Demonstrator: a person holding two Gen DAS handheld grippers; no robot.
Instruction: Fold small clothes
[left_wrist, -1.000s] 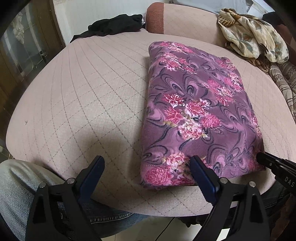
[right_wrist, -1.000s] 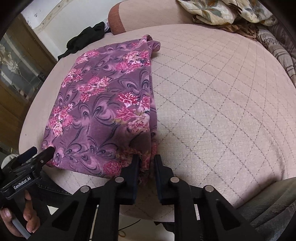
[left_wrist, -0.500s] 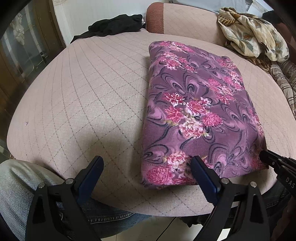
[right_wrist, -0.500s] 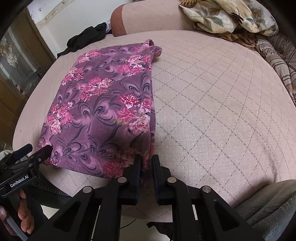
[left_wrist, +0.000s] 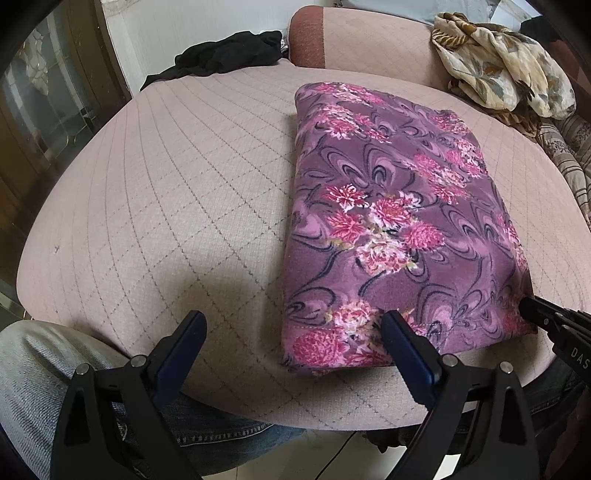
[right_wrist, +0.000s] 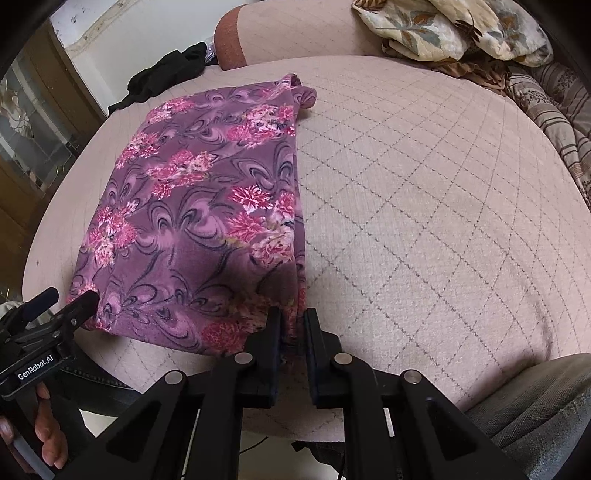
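Note:
A purple garment with pink flowers (left_wrist: 391, 229) lies folded in a long rectangle on the pink quilted cushion (left_wrist: 166, 206); it also shows in the right wrist view (right_wrist: 199, 221). My left gripper (left_wrist: 291, 325) is open wide at the garment's near left corner, its right finger over the near hem and its left finger over bare cushion. My right gripper (right_wrist: 293, 321) is shut on the garment's near right corner; its tip shows in the left wrist view (left_wrist: 543, 315). The left gripper also shows at the garment's near left corner in the right wrist view (right_wrist: 68, 301).
A black cloth (left_wrist: 225, 55) lies at the far left edge. A floral blanket pile (left_wrist: 506, 62) sits at the far right, by a striped cover (right_wrist: 554, 122). A backrest (left_wrist: 354, 40) rises behind. A wooden glass cabinet (left_wrist: 48, 92) stands left. My knees are under the near edge.
The left gripper has shifted slightly and stays open at the near hem. The right gripper has stayed shut on the corner, and the garment has barely moved.

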